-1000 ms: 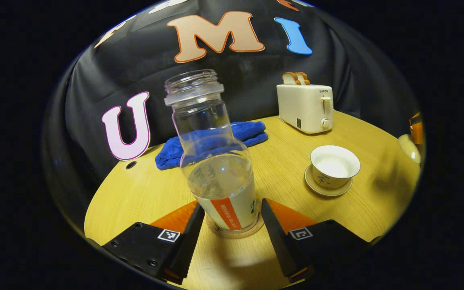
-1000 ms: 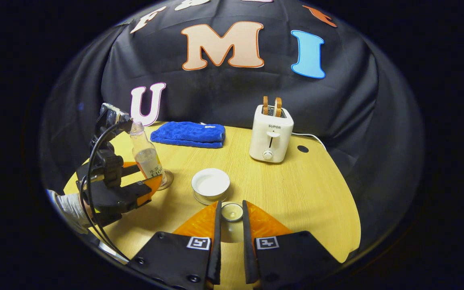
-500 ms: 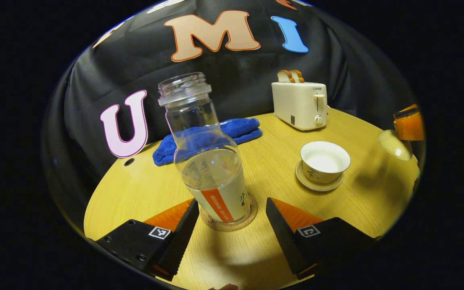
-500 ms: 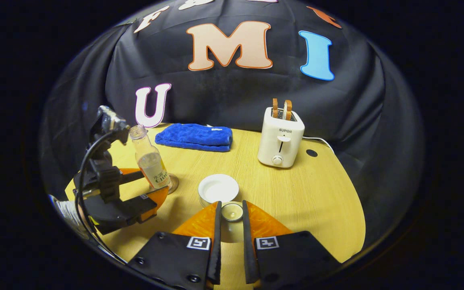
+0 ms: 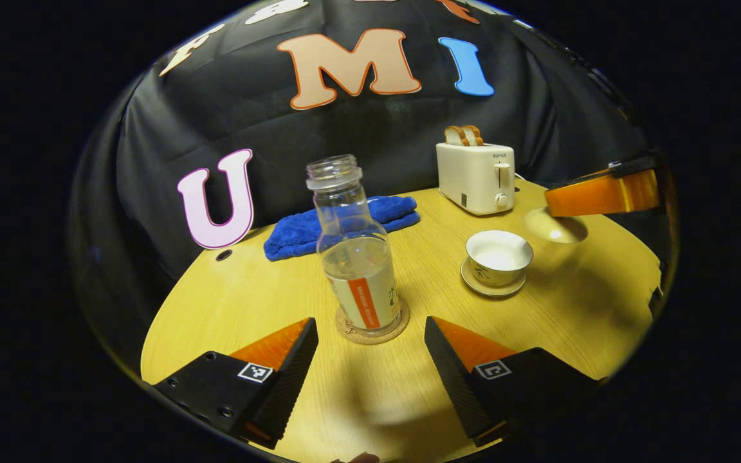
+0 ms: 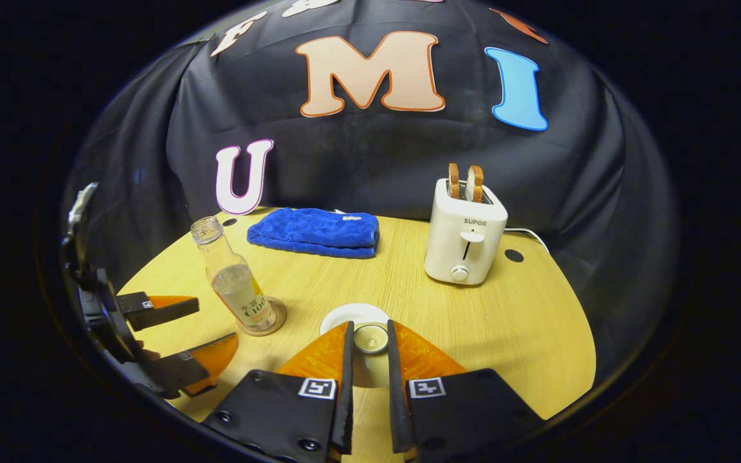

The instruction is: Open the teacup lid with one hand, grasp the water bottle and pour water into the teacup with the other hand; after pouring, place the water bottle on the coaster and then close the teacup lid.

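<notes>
Backing off, left gripper (image 5: 370, 360) has released water bottle (image 5: 357, 257).

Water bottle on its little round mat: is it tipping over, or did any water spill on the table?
No, nothing stands out. The water bottle stands on the cork coaster, with no puddle on the table. It has no cap, and the teacup is uncovered.
</notes>
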A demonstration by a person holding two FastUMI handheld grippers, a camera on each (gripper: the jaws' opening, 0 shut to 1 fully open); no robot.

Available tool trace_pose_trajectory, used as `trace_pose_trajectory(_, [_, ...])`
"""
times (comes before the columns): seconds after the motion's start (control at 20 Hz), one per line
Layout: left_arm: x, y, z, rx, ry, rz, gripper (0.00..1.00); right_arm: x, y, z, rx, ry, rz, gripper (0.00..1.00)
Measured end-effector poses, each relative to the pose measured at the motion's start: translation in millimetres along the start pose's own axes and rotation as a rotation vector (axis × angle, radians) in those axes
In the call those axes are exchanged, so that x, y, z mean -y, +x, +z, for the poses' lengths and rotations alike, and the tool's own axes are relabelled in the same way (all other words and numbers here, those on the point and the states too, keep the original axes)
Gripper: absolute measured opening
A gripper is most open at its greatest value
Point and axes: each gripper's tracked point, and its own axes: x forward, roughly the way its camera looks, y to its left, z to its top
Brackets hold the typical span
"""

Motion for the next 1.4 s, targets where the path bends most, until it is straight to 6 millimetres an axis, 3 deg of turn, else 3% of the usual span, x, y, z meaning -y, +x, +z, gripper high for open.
trace_pose_trajectory(0.15, [-14, -24, 4, 0.013, -0.007, 0.034, 0.97, -4, 20, 4, 0.008, 0.001, 0.005, 0.29])
trace_pose_trajectory(0.35, [-21, -42, 3, 0.013, -0.016, 0.059, 0.97, -8, 35, 2, 0.012, -0.015, 0.006, 0.27])
trace_pose_trajectory(0.75, [-36, -65, 1, 0.013, -0.025, 0.105, 0.97, -14, 61, -7, 0.008, -0.036, 0.005, 0.27])
trace_pose_trajectory(1.15, [-46, -82, 10, 0.026, -0.03, 0.134, 0.97, -17, 73, -22, -0.005, -0.051, 0.0, 0.24])
trace_pose_trajectory(1.4, [-50, -88, 23, 0.05, -0.049, 0.138, 0.97, -15, 73, -26, 0.006, -0.043, 0.003, 0.29])
